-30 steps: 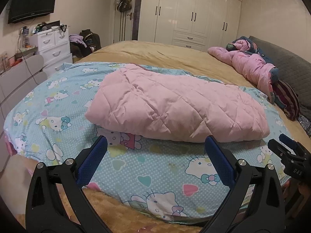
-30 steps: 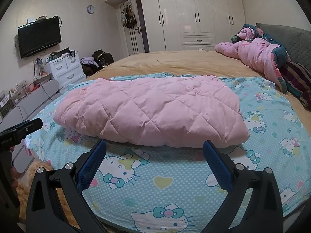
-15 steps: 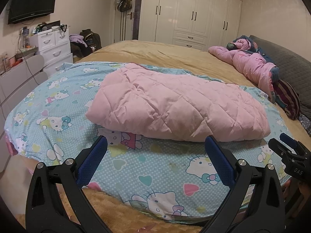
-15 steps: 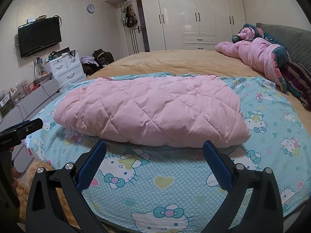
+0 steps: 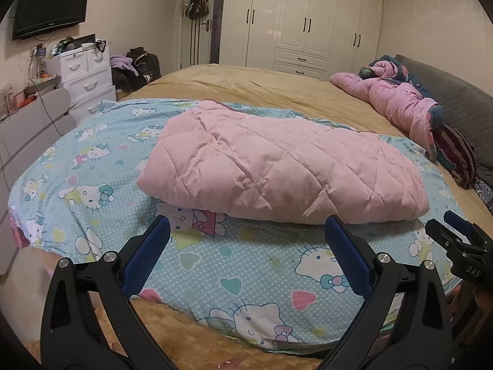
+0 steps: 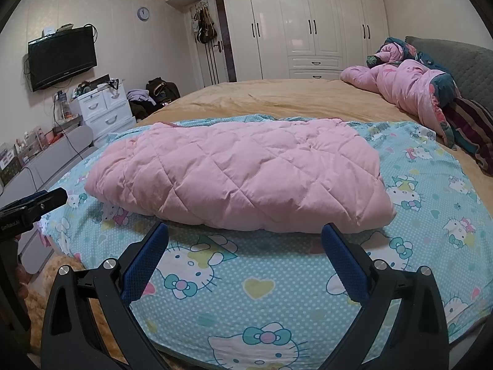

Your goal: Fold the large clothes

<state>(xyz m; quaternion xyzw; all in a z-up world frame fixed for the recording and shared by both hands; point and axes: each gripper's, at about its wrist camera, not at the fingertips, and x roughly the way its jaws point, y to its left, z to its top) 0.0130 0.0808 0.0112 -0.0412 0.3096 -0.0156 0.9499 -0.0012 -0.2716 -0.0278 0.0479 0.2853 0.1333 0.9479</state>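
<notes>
A pink quilted garment (image 5: 277, 166) lies folded in a thick flat bundle on a blue cartoon-cat sheet (image 5: 92, 185) spread over the bed; it also shows in the right wrist view (image 6: 240, 178). My left gripper (image 5: 246, 234) is open and empty, held back from the bundle's near edge. My right gripper (image 6: 245, 237) is open and empty, just short of the same near edge. The right gripper shows at the right edge of the left wrist view (image 5: 456, 240). The left gripper shows at the left edge of the right wrist view (image 6: 34, 206).
A crumpled pink quilt (image 6: 406, 89) and striped cloth (image 6: 474, 132) lie by the grey headboard. The tan bedspread (image 6: 277, 98) stretches behind. White drawers (image 6: 104, 108), a wall TV (image 6: 61, 58) and white wardrobes (image 6: 308, 24) stand beyond.
Almost nothing has changed. The left wrist view has drifted slightly, so the bundle sits a touch higher in its frame. Both grippers stay open and empty.
</notes>
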